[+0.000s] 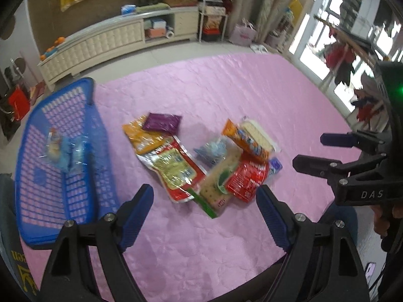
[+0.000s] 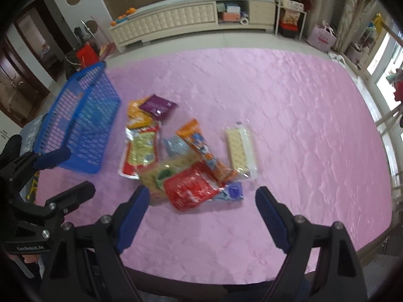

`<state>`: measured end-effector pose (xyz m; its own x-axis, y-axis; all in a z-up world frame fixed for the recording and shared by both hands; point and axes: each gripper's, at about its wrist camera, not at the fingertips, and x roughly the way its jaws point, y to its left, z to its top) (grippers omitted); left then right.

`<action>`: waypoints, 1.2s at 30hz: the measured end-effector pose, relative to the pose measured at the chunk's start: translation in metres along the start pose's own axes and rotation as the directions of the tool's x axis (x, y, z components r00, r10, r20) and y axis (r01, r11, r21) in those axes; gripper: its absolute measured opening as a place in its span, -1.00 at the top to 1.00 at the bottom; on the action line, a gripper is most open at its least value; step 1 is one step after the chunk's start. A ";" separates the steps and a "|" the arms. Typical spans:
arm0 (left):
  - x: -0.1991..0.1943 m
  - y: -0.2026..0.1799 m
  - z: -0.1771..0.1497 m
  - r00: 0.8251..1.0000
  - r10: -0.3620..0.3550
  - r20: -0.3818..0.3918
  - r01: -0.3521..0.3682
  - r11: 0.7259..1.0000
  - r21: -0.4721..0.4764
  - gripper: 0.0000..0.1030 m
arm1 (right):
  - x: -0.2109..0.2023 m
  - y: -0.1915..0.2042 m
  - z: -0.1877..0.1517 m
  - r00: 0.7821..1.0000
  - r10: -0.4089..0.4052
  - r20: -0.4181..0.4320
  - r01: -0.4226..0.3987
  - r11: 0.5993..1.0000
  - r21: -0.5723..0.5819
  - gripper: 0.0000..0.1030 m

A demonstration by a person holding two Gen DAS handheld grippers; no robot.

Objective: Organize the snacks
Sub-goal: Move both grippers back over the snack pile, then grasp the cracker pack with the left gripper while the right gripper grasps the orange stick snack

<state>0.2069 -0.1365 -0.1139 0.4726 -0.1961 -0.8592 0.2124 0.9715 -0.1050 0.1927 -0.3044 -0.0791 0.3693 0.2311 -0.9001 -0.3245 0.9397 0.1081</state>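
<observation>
A pile of snack packets lies on the pink quilted cover (image 1: 226, 88): a purple packet (image 1: 162, 122), a red and yellow pouch (image 1: 173, 168), a cracker pack with a green mark (image 1: 219, 183), a red packet (image 1: 248, 178), an orange biscuit packet (image 1: 248, 141) and a cream wafer pack (image 2: 241, 148). To the pile's left stands a blue basket (image 1: 58, 176) with a clear bluish packet (image 1: 63, 153) inside. My left gripper (image 1: 205, 190) hovers open above the pile's near edge, holding nothing. My right gripper (image 2: 201, 191) is open too, over the red packet (image 2: 194, 188), and also holds nothing.
A long cream cabinet (image 1: 105, 42) and a white shelf rack (image 1: 214, 7) line the far wall beyond the cover. Windows with hanging clothes (image 1: 345, 50) are at the right. A red bag (image 2: 87, 54) sits on the floor behind the basket (image 2: 83, 115).
</observation>
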 end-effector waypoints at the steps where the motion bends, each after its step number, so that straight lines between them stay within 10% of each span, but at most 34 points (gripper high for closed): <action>1: 0.006 -0.002 -0.002 1.000 -0.009 -0.012 0.009 1.000 0.010 -0.59 | 0.004 -0.004 -0.003 1.000 -0.009 -0.005 0.009 1.000 0.001 -0.72; 18: 0.102 -0.010 0.015 0.993 -0.003 -0.119 0.017 0.992 0.122 -0.58 | 0.074 -0.047 -0.020 0.997 -0.014 -0.080 0.018 0.998 0.055 -0.72; 28: 0.126 -0.013 0.024 0.958 -0.172 -0.229 0.197 0.976 0.088 0.28 | 0.081 -0.058 -0.018 0.997 0.021 -0.077 -0.015 0.996 0.084 -0.72; 36: 0.122 -0.032 0.009 0.933 -0.224 -0.280 0.265 0.957 0.115 0.52 | 0.076 -0.060 -0.024 0.996 0.039 -0.079 -0.030 0.994 0.102 -0.72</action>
<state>0.2654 -0.1927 -0.2113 0.1541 -0.3636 -0.9187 0.4271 0.8630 -0.2699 0.2196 -0.3494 -0.1639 0.2866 0.2465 -0.9258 -0.2449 0.9531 0.1780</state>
